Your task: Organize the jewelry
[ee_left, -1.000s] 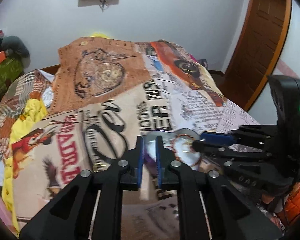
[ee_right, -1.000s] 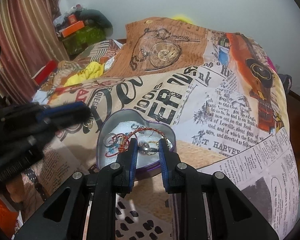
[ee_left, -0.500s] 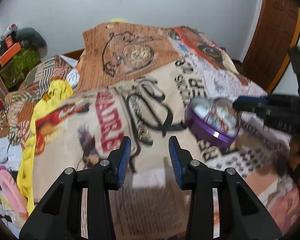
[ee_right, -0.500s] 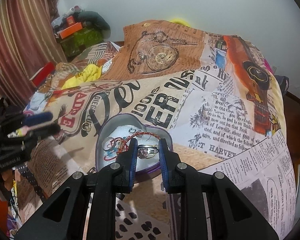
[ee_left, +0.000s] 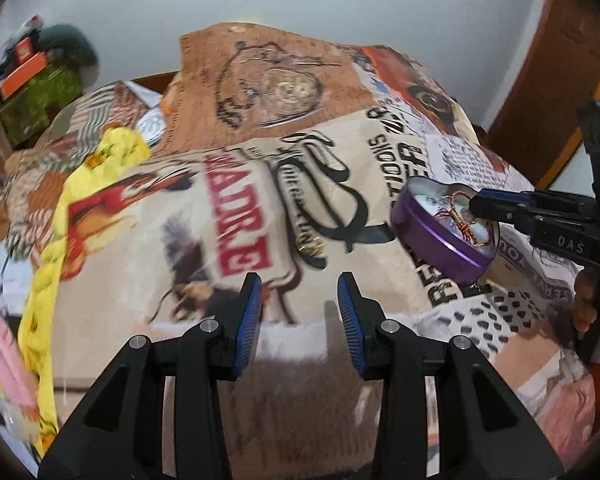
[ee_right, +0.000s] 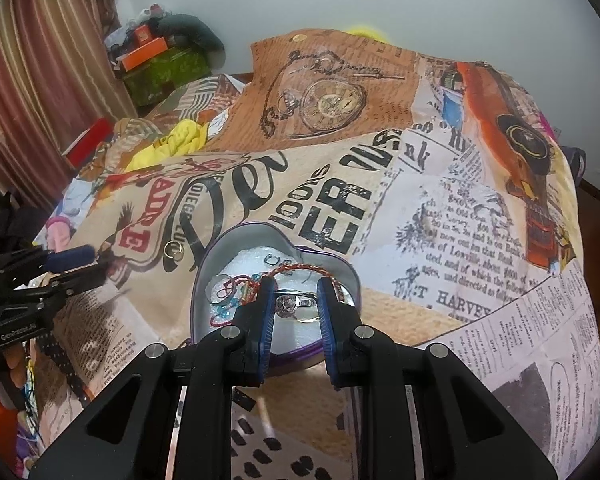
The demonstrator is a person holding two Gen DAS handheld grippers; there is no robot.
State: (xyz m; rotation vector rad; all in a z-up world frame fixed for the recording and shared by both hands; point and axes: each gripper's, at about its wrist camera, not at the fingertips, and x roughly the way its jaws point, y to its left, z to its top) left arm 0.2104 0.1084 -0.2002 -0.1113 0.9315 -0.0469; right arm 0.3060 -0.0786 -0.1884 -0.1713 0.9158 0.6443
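Note:
A purple heart-shaped tin (ee_right: 204, 280) (ee_left: 432, 240) lies open on the printed blanket, with bracelets and rings on its white lining. My right gripper (ee_right: 295, 292) hovers over the tin's near side. Its jaws stand narrow, with a silver ring (ee_right: 296, 302) spanning the gap between the pads. That gripper (ee_left: 480, 206) reaches over the tin from the right in the left wrist view. My left gripper (ee_left: 298, 284) (ee_right: 86, 269) is open and holds nothing. It hangs just short of two small gold rings (ee_left: 310, 246) (ee_right: 174, 248) lying on the blanket left of the tin.
A crumpled yellow cloth (ee_left: 100, 160) and a pink item (ee_left: 4, 360) lie at the blanket's left edge. Boxes and clutter (ee_right: 156, 52) are stacked at the far left by a striped curtain (ee_right: 40, 60). A wooden door (ee_left: 548, 72) stands at the far right.
My left gripper has drawn away from the tin to the left and downward, and its jaws have spread apart. It now faces the gold rings. The right gripper has stayed over the tin.

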